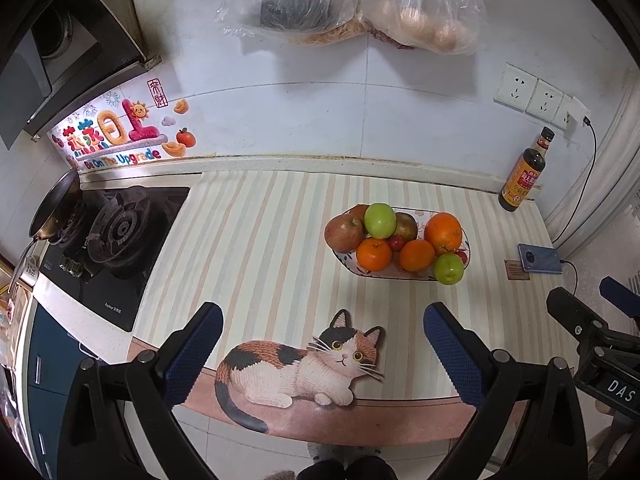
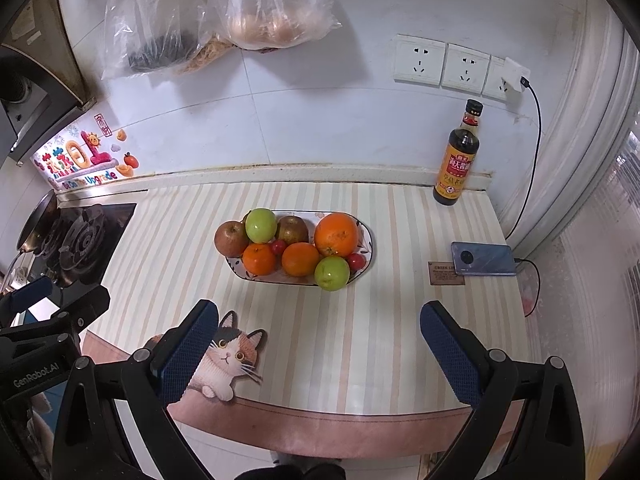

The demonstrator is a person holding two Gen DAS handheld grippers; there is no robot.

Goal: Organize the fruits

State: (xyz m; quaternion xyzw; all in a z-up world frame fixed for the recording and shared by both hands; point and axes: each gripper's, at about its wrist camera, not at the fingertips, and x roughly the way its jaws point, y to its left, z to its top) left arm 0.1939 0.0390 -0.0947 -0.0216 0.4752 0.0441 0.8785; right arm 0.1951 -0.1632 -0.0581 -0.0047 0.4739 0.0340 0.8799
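The pan (image 1: pixel 56 208) at the far left is cut by the frame edge, its handle running out of view. The two hanging bags (image 1: pixel 288 0) on the wall are cropped at the top and their contents blur behind the plastic. Small red fruits (image 2: pixel 279 246) in the bowl are mostly hidden between bigger ones, so what kind they are cannot be told. The print on the small card (image 2: pixel 442 272) is too small to read.

The left tool (image 1: pixel 323 340) is wide open with nothing between its blue pads, hovering over the cat picture (image 1: pixel 304 364) on the striped mat (image 1: pixel 260 240). The right tool (image 2: pixel 319 338) is likewise spread apart and empty.

The bowl (image 2: pixel 366 236) sits on the table ahead of both tools, to the right of the left tool's line and slightly left of the right tool's. Left to right it holds a red apple (image 2: pixel 231 238), a green apple (image 2: pixel 261 225), a brownish fruit (image 2: pixel 293 230), two small oranges (image 2: pixel 259 259), a big orange (image 2: pixel 336 235), and a second green apple (image 2: pixel 331 273) at the near rim.

The stove (image 1: pixel 116 232) lies far left of the tools. Right of the bowl stand a dark sauce bottle (image 2: pixel 458 160) by the wall and a phone (image 2: pixel 482 265) with a cable, partly over the card. The mat between tools and bowl is bare.
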